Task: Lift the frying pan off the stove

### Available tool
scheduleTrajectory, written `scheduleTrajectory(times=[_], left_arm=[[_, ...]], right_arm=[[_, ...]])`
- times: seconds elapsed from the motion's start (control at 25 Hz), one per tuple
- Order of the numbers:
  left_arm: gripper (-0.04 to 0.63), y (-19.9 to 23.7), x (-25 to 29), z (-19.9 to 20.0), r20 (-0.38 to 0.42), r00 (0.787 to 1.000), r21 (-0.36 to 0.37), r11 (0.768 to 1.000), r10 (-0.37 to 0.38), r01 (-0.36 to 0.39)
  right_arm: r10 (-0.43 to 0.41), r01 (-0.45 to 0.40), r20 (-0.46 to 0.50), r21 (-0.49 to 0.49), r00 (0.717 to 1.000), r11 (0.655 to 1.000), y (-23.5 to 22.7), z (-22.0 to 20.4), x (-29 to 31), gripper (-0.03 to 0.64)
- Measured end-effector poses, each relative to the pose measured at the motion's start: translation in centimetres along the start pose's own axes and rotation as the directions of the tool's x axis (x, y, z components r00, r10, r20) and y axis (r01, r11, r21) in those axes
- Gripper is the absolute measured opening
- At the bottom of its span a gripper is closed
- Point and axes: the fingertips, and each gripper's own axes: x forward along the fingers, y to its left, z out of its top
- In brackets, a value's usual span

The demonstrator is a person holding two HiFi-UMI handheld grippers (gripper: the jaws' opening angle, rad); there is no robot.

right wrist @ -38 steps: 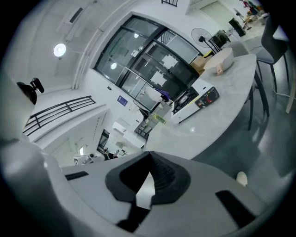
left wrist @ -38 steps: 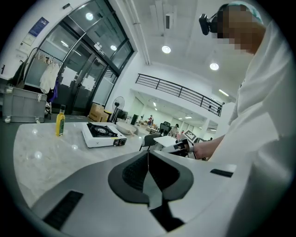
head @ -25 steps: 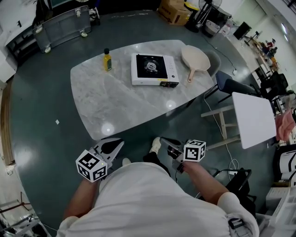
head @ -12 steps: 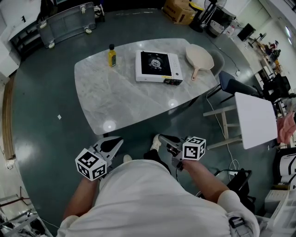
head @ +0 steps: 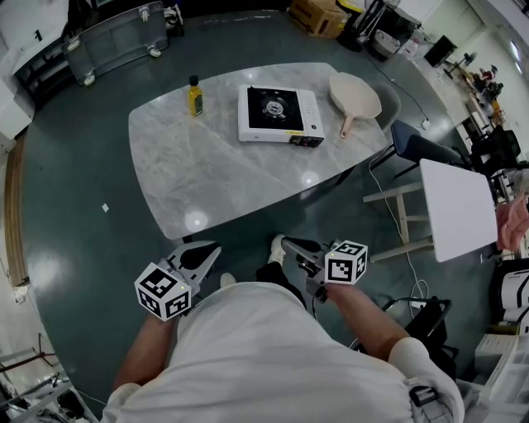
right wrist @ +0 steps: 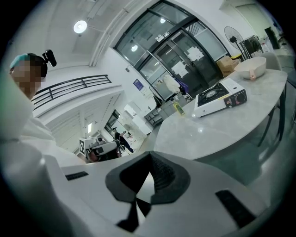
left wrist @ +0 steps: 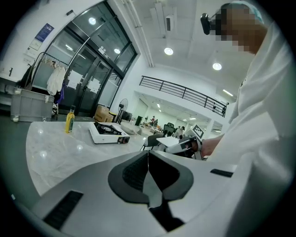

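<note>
A cream frying pan lies on the grey marble table, just right of the white portable stove, handle toward me. The stove's black burner is bare. Both grippers hang low by my body, well short of the table. The left gripper is shut with nothing in it, its jaws meeting in the left gripper view. The right gripper is also shut and empty. In the right gripper view, the stove and pan stand far off.
A yellow oil bottle stands left of the stove. A dark chair and a white side table sit to the table's right. A wheeled cart and cardboard boxes stand beyond the table.
The head view has shifted slightly, so the table sits a little differently in frame. Both grippers stay shut near my body; the right one has edged slightly left.
</note>
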Motion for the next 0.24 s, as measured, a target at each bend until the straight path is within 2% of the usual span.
scheduleTrajectory(times=[0.24], left_arm=[[0.020,-0.1,2.3,0.3,-0.014,1.000,0.002,1.000,-0.007,0.007]], right_arm=[[0.000,0.000,0.007,0.006,1.000,1.000,-1.7,1.0,-1.0,0.005]])
